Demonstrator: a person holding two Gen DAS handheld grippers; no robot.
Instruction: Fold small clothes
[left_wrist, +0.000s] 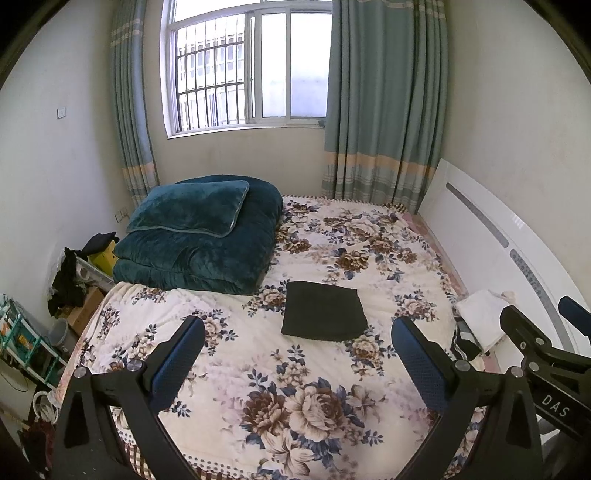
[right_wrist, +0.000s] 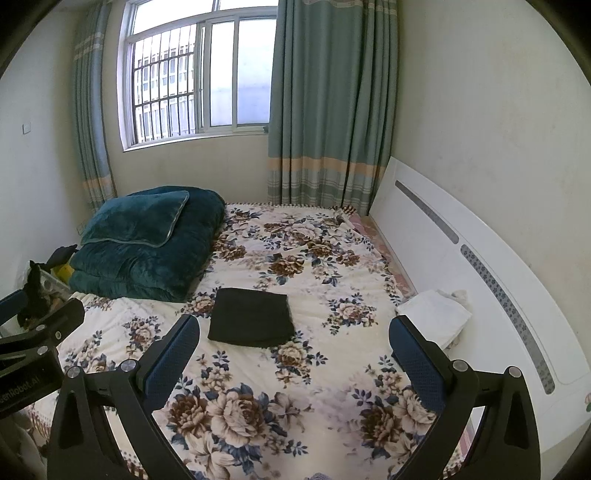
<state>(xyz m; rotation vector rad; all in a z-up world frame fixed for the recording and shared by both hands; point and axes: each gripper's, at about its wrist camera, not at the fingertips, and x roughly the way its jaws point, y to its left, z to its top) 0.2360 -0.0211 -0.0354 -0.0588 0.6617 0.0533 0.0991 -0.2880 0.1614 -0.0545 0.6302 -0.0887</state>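
One folded black garment lies on one bed with a floral cover. One folded white cloth sits by one white headboard. One teal quilt carries one teal pillow. Two curtains flank one barred window. Two claws show: the left claw and the right claw, each with its two fingers spread wide.
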